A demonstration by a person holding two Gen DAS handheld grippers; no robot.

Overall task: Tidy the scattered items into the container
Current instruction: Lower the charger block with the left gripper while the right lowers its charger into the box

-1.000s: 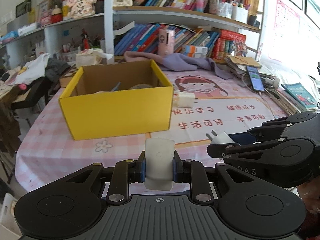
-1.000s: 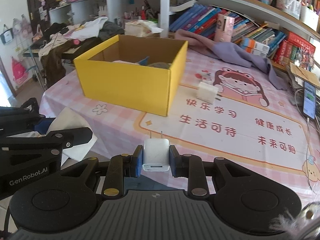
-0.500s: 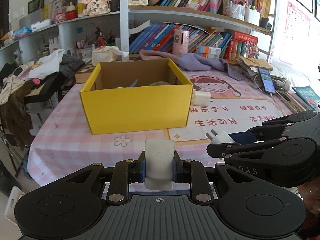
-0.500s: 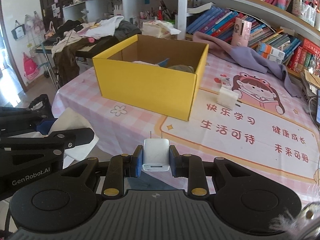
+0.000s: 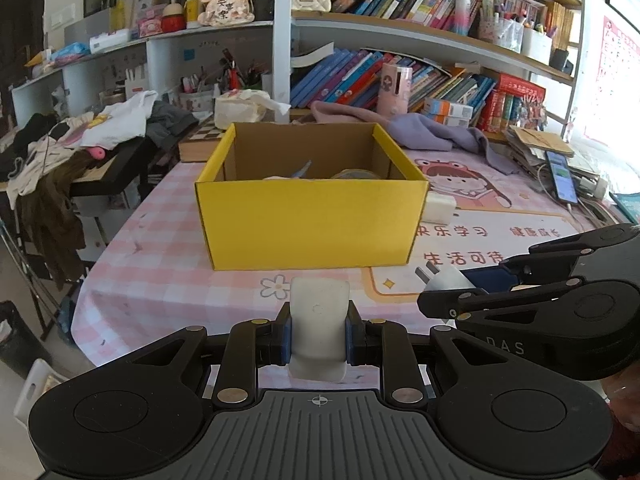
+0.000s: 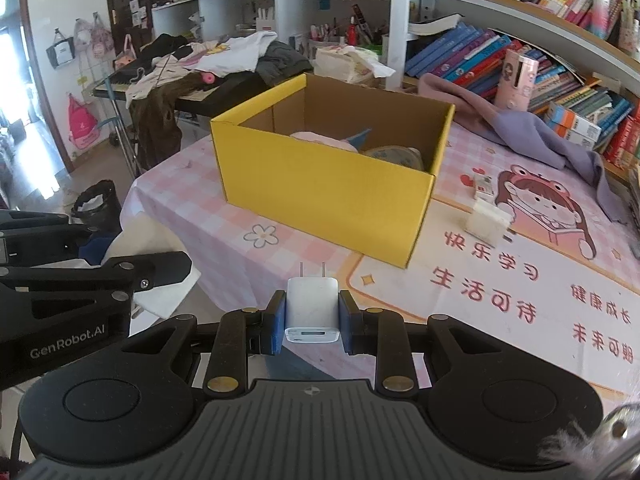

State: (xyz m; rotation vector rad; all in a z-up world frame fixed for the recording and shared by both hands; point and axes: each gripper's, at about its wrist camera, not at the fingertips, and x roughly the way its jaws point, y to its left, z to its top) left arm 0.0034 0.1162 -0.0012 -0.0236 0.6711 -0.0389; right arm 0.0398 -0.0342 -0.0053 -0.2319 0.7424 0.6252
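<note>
An open yellow cardboard box [image 5: 310,226] [image 6: 324,196] stands on the pink checked tablecloth, with several items inside. My left gripper [image 5: 319,334] is shut on a white rounded block [image 5: 319,320], held short of the box's near wall. My right gripper [image 6: 312,316] is shut on a white USB wall charger [image 6: 312,306], prongs pointing forward. In the left wrist view that charger [image 5: 444,278] and the right gripper [image 5: 452,292] show at the right. Another white charger [image 6: 486,222] [image 5: 438,208] lies on the table, right of the box.
A small printed packet [image 6: 483,186] lies beside the loose charger. A purple cloth [image 6: 520,128] is draped behind the box. Bookshelves [image 5: 400,76] line the back. A phone on a cable [image 5: 562,176] is at the far right. The table edge [image 6: 168,224] drops at the left.
Both grippers have shifted across the table so the yellow box now sits more centred in each view. Each grip stays the same on its white item.
</note>
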